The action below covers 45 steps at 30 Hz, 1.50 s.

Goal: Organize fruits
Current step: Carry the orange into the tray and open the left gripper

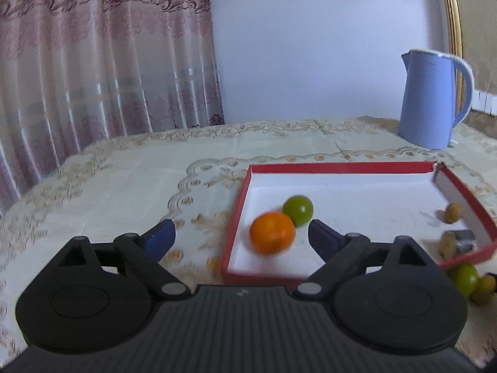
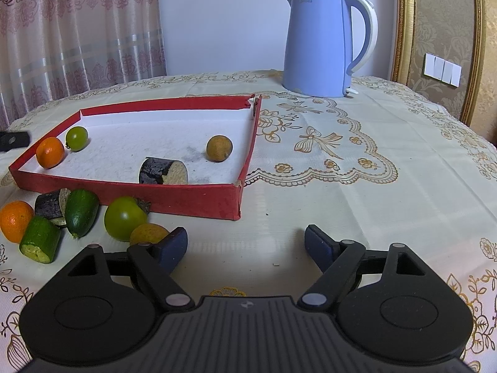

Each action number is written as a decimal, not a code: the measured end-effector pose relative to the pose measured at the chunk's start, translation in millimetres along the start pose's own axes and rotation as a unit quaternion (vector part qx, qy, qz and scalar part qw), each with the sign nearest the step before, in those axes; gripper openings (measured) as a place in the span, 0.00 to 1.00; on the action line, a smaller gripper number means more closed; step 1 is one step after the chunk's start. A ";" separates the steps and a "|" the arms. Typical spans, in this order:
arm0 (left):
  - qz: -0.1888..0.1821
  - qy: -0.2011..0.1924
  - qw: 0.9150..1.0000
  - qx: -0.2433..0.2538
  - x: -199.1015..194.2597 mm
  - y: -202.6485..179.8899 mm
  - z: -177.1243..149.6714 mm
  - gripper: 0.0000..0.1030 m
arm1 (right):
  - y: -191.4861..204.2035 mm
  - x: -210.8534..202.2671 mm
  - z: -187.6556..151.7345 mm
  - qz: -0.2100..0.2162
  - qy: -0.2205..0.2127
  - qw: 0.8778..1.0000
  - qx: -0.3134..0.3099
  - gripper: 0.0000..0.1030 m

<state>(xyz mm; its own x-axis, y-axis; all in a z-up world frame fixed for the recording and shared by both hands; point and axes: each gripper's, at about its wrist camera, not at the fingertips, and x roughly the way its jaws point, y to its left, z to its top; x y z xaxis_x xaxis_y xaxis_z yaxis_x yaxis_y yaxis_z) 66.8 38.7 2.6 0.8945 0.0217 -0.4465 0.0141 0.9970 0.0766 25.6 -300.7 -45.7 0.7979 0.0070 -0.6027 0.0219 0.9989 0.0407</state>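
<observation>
A red tray (image 2: 174, 198) with a white floor lies on the tablecloth. In its near-left corner rest an orange (image 2: 49, 152) and a green round fruit (image 2: 76, 137); farther right are a brown round fruit (image 2: 219, 148) and a dark cut piece (image 2: 163, 171). My left gripper (image 1: 242, 233) is open at the tray (image 1: 341, 167), and the orange (image 1: 272, 233) lies loose, blurred, between its fingers, beside the green fruit (image 1: 298, 209). My right gripper (image 2: 245, 242) is open over bare cloth with nothing in it. In front of the tray lie another orange (image 2: 14, 220), two cucumber pieces (image 2: 81, 211), a green fruit (image 2: 124, 217) and a yellowish fruit (image 2: 149, 233).
A blue kettle (image 2: 323, 43) stands at the back of the table, behind the tray's far right corner. A curtain (image 2: 77, 31) hangs behind on the left, a gold-framed panel (image 2: 441, 31) on the right. A second dark cut piece (image 2: 51, 206) lies among the loose fruit.
</observation>
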 end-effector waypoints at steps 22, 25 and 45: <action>-0.044 0.062 0.996 -0.045 -21.3 25.3 -52.5 1.00 | 1.1 -7.6 -2.9 0.004 -0.023 1.000 0.002 0.89; -0.041 0.057 0.997 -0.027 -22.6 23.7 -53.4 1.00 | -1.6 -19.5 -4.0 -0.003 -0.047 0.999 0.007 0.89; -0.049 0.099 0.994 -0.009 -10.1 17.2 -57.1 1.00 | 31.0 -19.6 -6.2 0.056 -0.018 0.996 -0.065 0.57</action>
<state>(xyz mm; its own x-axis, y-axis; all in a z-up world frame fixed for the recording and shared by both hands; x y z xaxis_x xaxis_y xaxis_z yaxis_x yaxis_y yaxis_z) 32.5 60.0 -42.5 0.7832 -0.0636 -0.6185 0.0880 0.9961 0.0089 6.8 -269.6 -37.5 0.8116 0.1191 -0.5719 -0.1444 0.9895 0.0010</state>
